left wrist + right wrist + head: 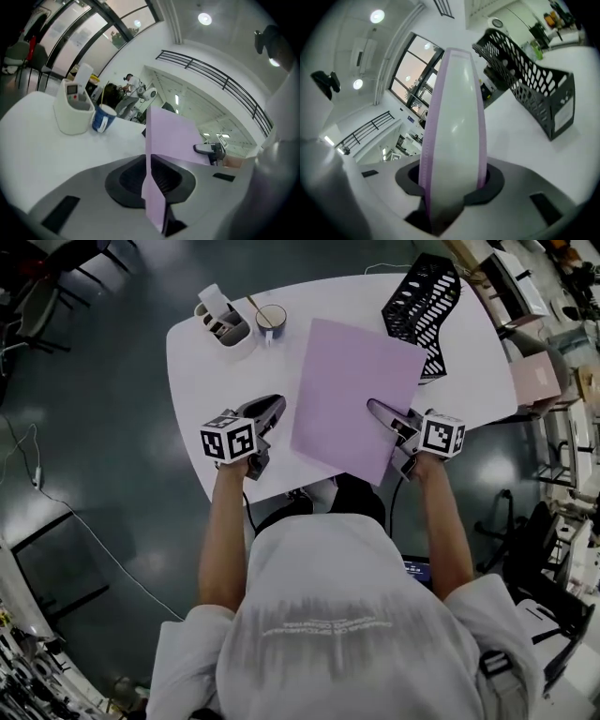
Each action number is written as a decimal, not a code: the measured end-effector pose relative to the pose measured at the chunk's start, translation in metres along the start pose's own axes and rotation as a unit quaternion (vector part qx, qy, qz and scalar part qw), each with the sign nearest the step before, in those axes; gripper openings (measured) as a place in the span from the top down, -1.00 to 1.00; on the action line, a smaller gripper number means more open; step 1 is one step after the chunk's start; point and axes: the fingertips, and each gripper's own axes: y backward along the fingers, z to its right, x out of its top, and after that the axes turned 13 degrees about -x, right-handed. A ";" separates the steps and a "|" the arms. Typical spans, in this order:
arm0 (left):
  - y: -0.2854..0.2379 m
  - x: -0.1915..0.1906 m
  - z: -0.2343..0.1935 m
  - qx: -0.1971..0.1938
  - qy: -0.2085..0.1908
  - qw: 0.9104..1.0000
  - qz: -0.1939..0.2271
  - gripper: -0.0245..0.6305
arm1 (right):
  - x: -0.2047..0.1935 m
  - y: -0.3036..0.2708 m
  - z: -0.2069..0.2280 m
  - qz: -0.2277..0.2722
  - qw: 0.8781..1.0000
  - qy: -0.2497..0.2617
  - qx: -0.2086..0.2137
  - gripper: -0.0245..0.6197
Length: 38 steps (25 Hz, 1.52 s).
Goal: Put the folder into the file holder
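A lilac folder [352,395] is held above the white table [211,381], a gripper at each of its long sides. My left gripper [278,409] is shut on the folder's thin left edge; in the left gripper view the sheet [168,136] stands on edge between the pads. My right gripper [379,412] is shut on the folder's wide white spine [454,117], which fills the gap between its jaws. The black perforated file holder [427,306] stands at the table's far right, behind the folder's far corner, and shows empty in the right gripper view [534,89].
A white desk organiser [223,320] and a blue mug [271,320] stand at the table's far left, also in the left gripper view as organiser [72,110] and mug [104,117]. A pink box [534,376] sits off the table's right end.
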 end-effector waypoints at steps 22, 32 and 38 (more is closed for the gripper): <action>0.065 0.206 0.141 0.106 -0.313 0.937 0.117 0.85 | 0.163 0.182 -0.091 0.319 0.893 0.255 -0.191 0.37; 0.048 0.215 0.156 0.107 -0.339 0.930 0.100 0.85 | 0.176 0.232 -0.074 0.371 0.861 0.244 -0.249 0.37; 0.007 0.213 0.164 0.077 -0.339 0.935 0.070 0.85 | 0.171 0.263 -0.056 0.389 0.852 0.212 -0.279 0.37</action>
